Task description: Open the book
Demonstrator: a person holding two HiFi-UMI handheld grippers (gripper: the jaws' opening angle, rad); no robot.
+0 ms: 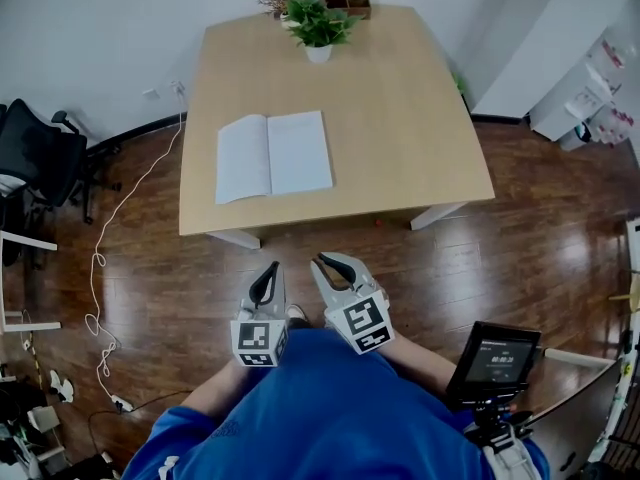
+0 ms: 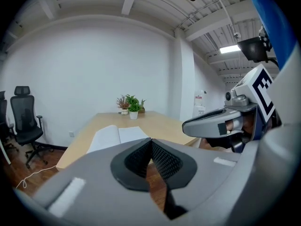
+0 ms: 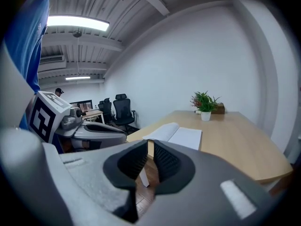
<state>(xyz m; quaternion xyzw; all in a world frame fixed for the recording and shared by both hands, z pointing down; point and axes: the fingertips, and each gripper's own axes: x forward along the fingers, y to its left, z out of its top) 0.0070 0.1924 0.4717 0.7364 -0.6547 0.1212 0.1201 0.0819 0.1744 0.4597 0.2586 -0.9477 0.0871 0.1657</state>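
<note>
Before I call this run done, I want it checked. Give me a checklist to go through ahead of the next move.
1. Book open: ok. It lies flat on the table, pages up.
2. Left gripper empty: ok. Jaws together on nothing.
3. Right gripper empty: ok. Jaws slightly apart, nothing between.
4. Grippers off the book: ok. Both are held near the person's body, short of the table's near edge.
5. Potted plant away from the book: ok. It stands at the far edge.

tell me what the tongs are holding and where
Nothing is held: left tongs and right tongs are empty, short of the open book.
</note>
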